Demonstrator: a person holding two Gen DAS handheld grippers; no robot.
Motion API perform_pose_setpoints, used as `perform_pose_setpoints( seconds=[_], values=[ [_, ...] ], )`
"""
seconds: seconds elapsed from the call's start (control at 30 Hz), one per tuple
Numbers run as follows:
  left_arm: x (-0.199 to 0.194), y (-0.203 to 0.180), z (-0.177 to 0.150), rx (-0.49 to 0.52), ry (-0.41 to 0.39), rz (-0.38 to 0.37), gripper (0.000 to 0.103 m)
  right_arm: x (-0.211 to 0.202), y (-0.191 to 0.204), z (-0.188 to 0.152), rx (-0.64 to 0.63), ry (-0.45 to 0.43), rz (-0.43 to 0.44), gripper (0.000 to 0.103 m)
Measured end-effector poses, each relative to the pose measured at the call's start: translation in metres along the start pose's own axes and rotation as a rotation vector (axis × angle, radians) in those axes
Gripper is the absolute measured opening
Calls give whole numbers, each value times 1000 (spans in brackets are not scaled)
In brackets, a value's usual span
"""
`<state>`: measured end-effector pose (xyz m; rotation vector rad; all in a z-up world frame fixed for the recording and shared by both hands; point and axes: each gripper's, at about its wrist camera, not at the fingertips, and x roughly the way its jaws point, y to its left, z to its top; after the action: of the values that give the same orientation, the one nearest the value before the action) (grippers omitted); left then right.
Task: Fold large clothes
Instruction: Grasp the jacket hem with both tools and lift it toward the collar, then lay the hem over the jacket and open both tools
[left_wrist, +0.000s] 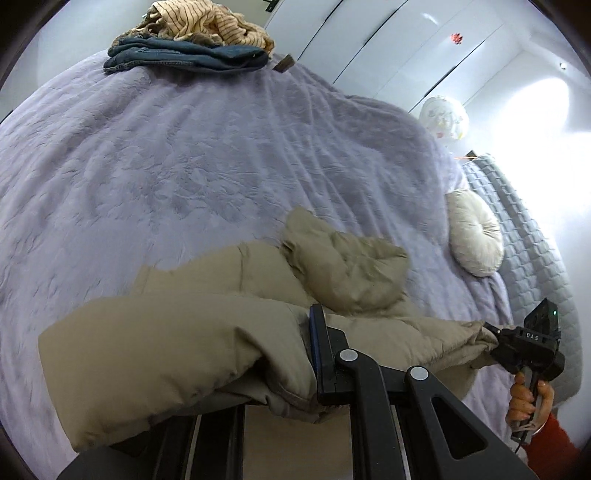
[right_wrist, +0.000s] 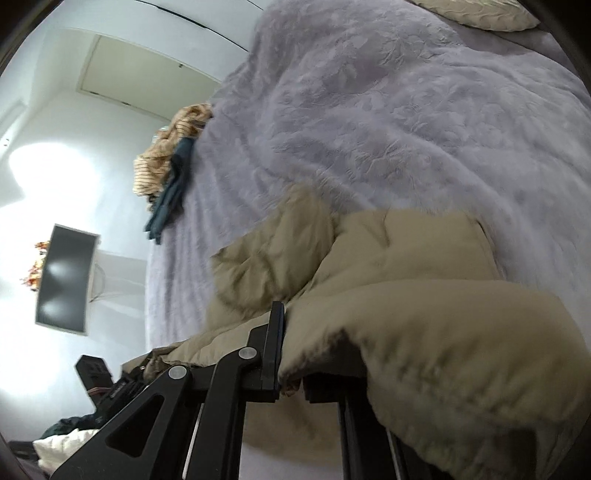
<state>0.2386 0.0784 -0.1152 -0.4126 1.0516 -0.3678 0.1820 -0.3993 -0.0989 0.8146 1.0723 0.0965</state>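
Observation:
A puffy beige jacket (left_wrist: 258, 317) lies at the near edge of a lilac bedspread (left_wrist: 184, 166). My left gripper (left_wrist: 295, 373) is shut on one end of the jacket; its left finger is hidden under the fabric. In the same view my right gripper (left_wrist: 493, 345) is shut on the jacket's other end, held by a hand. In the right wrist view the jacket (right_wrist: 388, 295) drapes over my right gripper (right_wrist: 295, 369), hiding its right finger. The hood bunches up in the middle.
A heap of folded clothes, blue denim (left_wrist: 184, 59) under a striped top (left_wrist: 214, 22), sits at the bed's far edge. A round cream cushion (left_wrist: 474, 238) and a grey quilt (left_wrist: 528, 236) lie right. White wardrobe doors (left_wrist: 406, 44) stand behind. A dark screen (right_wrist: 64, 278) hangs on the wall.

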Motion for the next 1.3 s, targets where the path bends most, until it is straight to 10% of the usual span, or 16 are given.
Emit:
perform_pose_setpoints(
  seconds=[0.47,0.7,0.87,1.0,1.3],
  values=[
    [93,25,22,-18,58,67,19,92,-53,43,94,18,-7,10],
    [76,10,30,34,5,35,90,95,-54,51,116,16,12,20],
    [56,6,34,71,-14,72,90,83,-50,51,110,-4,9,31],
    [38,7,32,74,-16,84,90,58,-43,50,94,-70,-12,84],
    [15,-30,-24,210,19,146,89,17,-16,4,-49,-26,-87,84]
  ],
)
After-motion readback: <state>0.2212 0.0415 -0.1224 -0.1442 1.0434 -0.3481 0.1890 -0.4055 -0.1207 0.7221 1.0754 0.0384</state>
